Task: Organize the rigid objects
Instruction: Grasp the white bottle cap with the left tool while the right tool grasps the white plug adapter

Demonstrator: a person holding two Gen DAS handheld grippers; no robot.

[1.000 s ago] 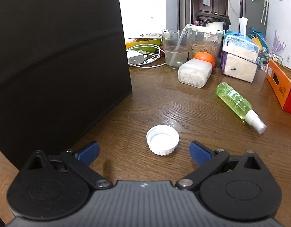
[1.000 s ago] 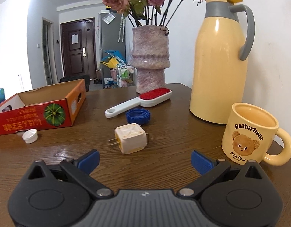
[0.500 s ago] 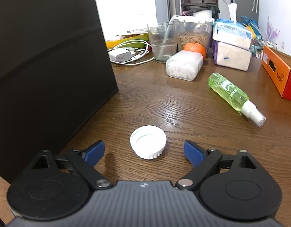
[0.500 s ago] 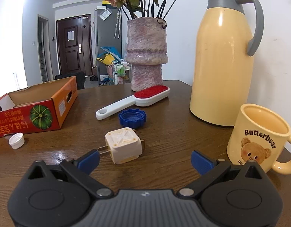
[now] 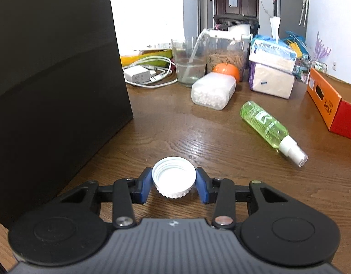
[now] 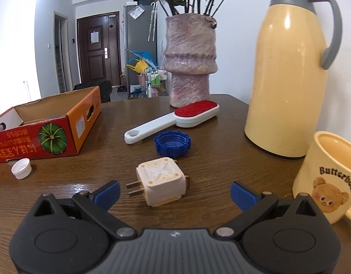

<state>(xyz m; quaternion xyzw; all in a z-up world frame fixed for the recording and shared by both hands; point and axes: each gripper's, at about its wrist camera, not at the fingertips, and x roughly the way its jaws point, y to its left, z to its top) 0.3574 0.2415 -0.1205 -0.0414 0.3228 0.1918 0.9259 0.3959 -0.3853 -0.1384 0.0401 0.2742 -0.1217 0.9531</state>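
Progress entry: sorting looks barely begun; nearly every item lies loose on the counter (image 5: 221, 137).

1. White bottle cap (image 5: 174, 177): open side up on the counter, beside the black box (image 5: 50, 91). The left hand-held gripper (image 5: 174, 180) is closing on it, blue pads (image 5: 145, 183) at both sides of the rim; lift not yet made.
2. Cream plug adapter (image 6: 161, 180): prongs pointing left, lying ahead of the right hand-held gripper (image 6: 174, 194), whose jaws stand wide apart and hold nothing.
3. Blue cap (image 6: 172, 143), lint brush (image 6: 173, 119), small white cap (image 6: 21, 168): all loose; the small cap is just beside the orange cardboard box (image 6: 79, 123).
4. Green spray bottle (image 5: 270, 127): on its side, toward the counter's right edge.

Orange cardboard box: a likely receptacle, contents mostly hidden. Judgement: 1 pick under way, 1 about to start, the rest outstanding.
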